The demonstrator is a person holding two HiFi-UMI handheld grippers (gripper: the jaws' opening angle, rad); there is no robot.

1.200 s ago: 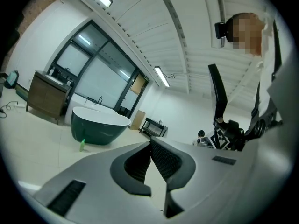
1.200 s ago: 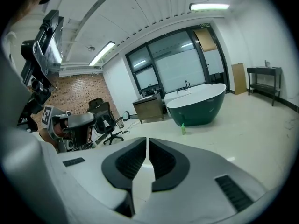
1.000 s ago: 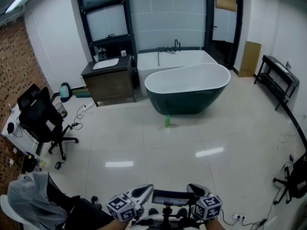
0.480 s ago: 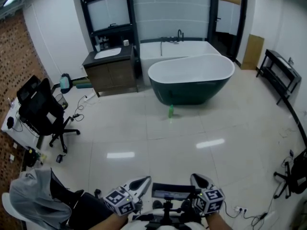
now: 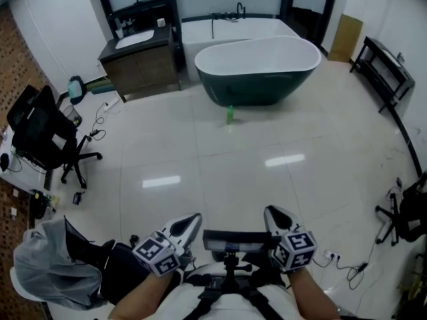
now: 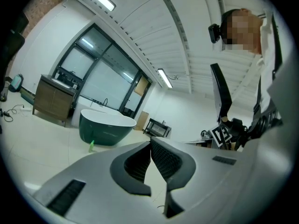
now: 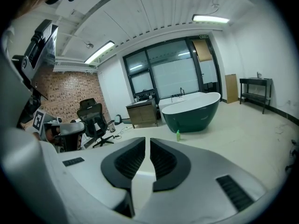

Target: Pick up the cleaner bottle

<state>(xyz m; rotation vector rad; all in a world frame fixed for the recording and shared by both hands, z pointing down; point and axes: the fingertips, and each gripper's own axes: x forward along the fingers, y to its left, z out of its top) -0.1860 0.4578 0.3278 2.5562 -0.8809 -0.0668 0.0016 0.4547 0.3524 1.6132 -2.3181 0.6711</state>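
Left gripper and right gripper, both closed and empty, above glossy floor facing bathtub.

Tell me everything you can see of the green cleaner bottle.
The cleaner bottle is small, bright green, seemingly plastic, standing upright on the glossy pale floor just in front of the dark green bathtub, apart from it as far as shows. Only the floor touches it. Cap and label are too small to make out.

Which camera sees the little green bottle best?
The head view: the green bottle stands clear on the bare floor in front of the bathtub. Both gripper views show it too, small and far off beyond their jaws.
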